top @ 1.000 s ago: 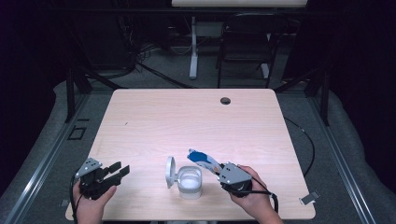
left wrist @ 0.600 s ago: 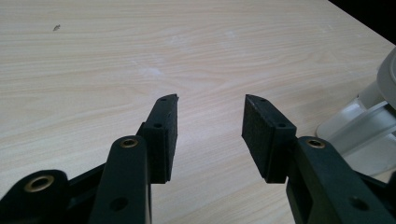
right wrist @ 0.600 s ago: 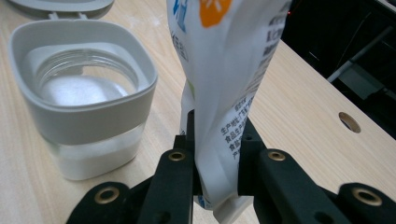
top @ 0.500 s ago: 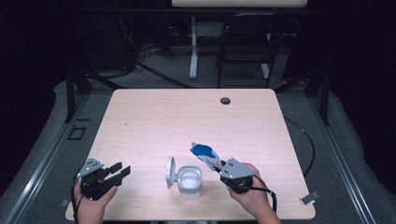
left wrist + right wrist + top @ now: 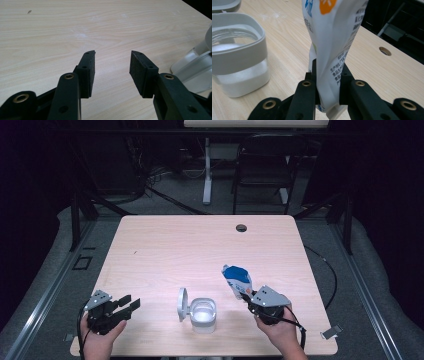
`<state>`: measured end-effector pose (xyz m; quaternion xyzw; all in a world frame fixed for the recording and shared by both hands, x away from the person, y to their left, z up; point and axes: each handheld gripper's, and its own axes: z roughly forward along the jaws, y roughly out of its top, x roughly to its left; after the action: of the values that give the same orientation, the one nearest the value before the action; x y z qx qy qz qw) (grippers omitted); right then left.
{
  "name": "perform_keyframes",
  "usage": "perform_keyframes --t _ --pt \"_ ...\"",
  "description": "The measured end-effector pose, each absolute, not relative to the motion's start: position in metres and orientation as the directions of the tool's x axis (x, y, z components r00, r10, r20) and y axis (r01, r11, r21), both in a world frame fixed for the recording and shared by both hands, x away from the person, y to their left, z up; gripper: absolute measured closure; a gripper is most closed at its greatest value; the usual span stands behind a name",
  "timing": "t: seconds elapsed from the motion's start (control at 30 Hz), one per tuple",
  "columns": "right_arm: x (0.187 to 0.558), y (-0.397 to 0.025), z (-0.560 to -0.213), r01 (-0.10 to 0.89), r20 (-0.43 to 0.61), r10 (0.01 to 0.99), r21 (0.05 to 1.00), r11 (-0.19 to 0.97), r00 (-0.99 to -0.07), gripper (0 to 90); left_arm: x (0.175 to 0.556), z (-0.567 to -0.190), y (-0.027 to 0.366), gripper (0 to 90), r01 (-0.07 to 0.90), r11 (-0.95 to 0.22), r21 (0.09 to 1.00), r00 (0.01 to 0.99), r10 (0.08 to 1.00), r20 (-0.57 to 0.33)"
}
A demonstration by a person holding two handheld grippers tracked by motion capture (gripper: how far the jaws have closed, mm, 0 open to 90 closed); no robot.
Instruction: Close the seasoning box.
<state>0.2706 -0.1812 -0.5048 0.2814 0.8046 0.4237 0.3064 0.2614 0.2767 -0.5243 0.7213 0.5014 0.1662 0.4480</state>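
You worked at a pale wooden table (image 5: 165, 245) in a dark room. Right of the clear jar with the grey flip lid (image 5: 202, 314), your right gripper (image 5: 252, 301) clamped the blue-and-white pouch (image 5: 237, 278). Your left gripper (image 5: 131, 304), left of the jar, gaped wide, holding nothing.

Pale wood-grain table (image 5: 165, 250). White and blue pouch (image 5: 237, 279) with an orange mark and black print. Clear jar (image 5: 203, 314) with grey rim, white contents. Black grippers (image 5: 112, 72).
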Motion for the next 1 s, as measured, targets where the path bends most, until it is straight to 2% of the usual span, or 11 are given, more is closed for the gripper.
perform_keyframes --t 0.47,0.77,1.0 --pt "0.27 -0.208 -0.504 0.235 -0.201 0.795 0.889 0.393 -0.572 80.5 0.261 -0.525 0.279 56.3 0.575 -0.087 0.813 0.438 0.873 -0.217" --pt "0.273 -0.22 -0.507 0.267 -0.124 0.833 0.913 0.309 -0.539 80.5 0.261 -0.525 0.279 56.3 0.578 -0.087 0.811 0.436 0.874 -0.217" --pt "0.274 -0.221 -0.509 0.273 -0.133 0.839 0.909 0.316 -0.528 80.5 0.261 -0.526 0.279 56.3 0.578 -0.088 0.811 0.435 0.874 -0.216"
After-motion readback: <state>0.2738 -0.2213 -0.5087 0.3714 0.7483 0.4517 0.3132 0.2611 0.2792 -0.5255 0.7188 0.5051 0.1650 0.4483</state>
